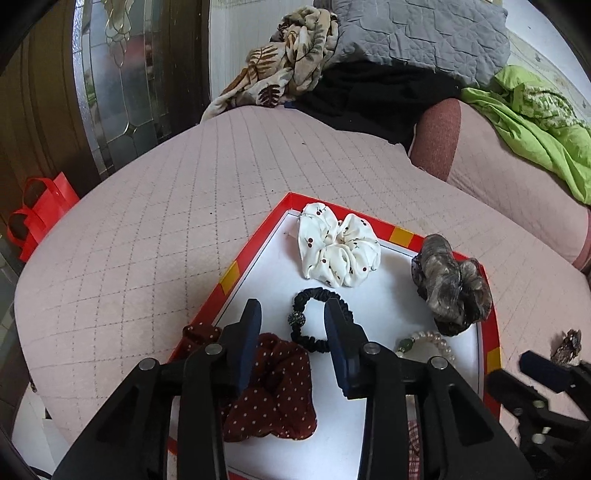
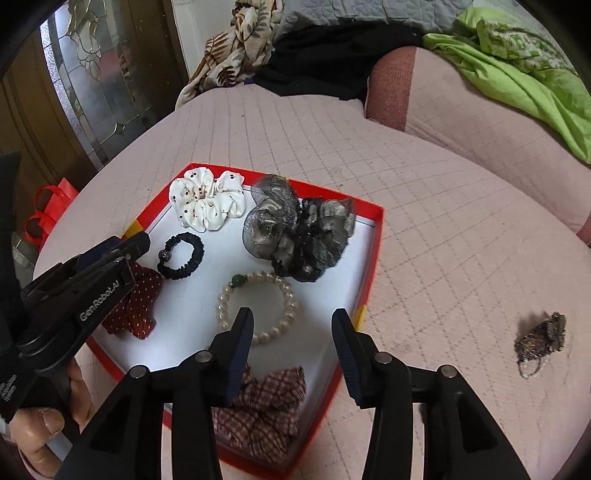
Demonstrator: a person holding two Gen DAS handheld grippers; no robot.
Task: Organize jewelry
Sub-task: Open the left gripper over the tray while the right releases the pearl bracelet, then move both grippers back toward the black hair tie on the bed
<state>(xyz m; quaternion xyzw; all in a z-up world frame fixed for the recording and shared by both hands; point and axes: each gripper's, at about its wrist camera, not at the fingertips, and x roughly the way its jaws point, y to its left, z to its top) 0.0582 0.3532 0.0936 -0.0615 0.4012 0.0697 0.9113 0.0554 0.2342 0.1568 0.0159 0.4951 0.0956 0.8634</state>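
A red-rimmed white tray [image 1: 493,325] [image 2: 376,236] lies on the pink quilted seat. In it are a white cherry scrunchie [image 1: 338,245] [image 2: 207,201], a grey-black organza scrunchie [image 1: 452,284] [image 2: 299,236], a black hair tie [image 1: 314,319] [image 2: 181,254], a pearl bracelet [image 1: 430,341] [image 2: 258,306], a dark red dotted scrunchie [image 1: 277,387] [image 2: 135,302] and a plaid scrunchie [image 2: 262,410]. A small beaded brown piece [image 2: 543,338] [image 1: 567,343] lies outside the tray, on the seat to the right. My left gripper [image 1: 291,306] [image 2: 122,243] is open and empty above the black hair tie. My right gripper [image 2: 293,317] is open and empty above the tray's near right corner.
Piled cloth sits at the back: a leaf-print fabric [image 1: 291,55], a grey quilt [image 1: 417,33], black cloth [image 1: 376,96] and green cloth [image 1: 535,118]. A red bag [image 1: 40,210] stands on the floor at left by a glass-panelled door [image 1: 118,74].
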